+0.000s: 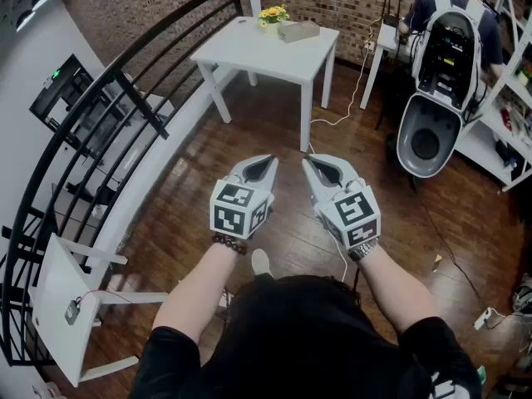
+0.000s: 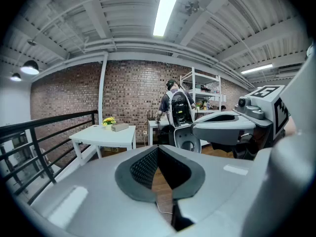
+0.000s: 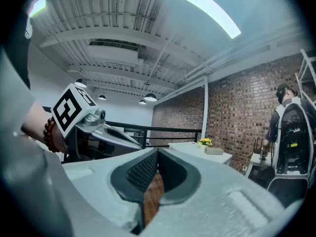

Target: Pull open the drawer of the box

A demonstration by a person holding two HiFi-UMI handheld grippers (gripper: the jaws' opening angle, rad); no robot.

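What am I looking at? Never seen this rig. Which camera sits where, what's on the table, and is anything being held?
There is no robot here. A person stands holding a left hand-held gripper and a right hand-held gripper, each carrying a cube with square markers. The head view looks down from the person's head. The other two views come from a camera on each gripper, looking along its own jaws. In both, the jaws meet at the tips with nothing between them, so nothing is held. Only wooden floor shows behind them. Across the room stands a white table bearing a small box and yellow flowers. The box is too small here to make out a drawer, and neither gripper is near it.
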